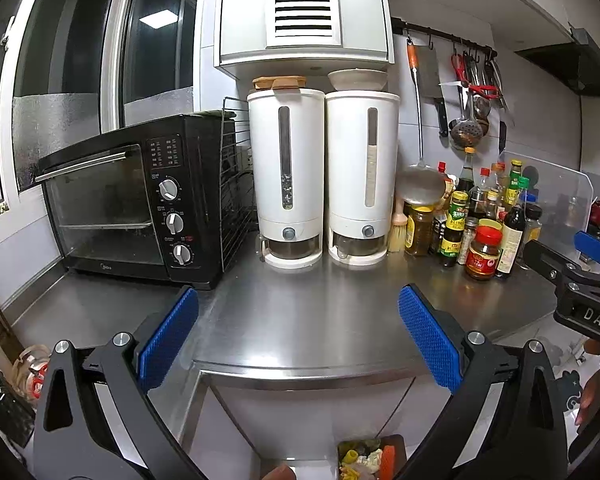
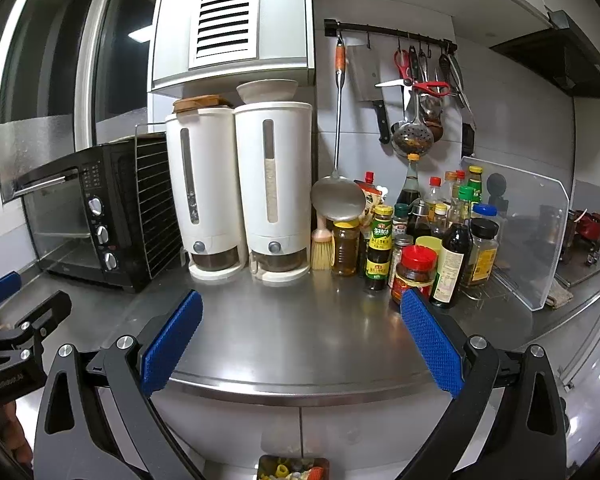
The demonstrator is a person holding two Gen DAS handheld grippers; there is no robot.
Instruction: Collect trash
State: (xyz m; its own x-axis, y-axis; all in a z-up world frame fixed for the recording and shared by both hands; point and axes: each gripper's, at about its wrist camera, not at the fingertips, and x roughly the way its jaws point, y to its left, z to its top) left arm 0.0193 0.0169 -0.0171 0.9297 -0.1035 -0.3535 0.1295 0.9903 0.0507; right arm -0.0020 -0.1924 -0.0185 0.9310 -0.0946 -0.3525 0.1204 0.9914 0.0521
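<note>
A bin of food scraps [image 1: 366, 460] sits low, below the counter edge [image 1: 300, 372]. Both the left gripper [image 1: 298, 336] and right gripper [image 2: 302, 340] hover wide open and empty above bare steel; beyond, dispensers [image 1: 288, 176] and sauce bottles [image 2: 420, 236]. Scan for litter before reaching.

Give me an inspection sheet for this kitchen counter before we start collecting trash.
Surface: steel counter, middle bare.
Job's things: bin with mixed scraps below the counter edge; no trash seen on counter.
Clutter: black oven, two white dispensers, sauce bottles, clear splash shield.
Grippers: left hand-held gripper open, empty; right hand-held gripper open, empty.
Cables: nothing seen.
Surroundings: utensil rail, window at left.
</note>
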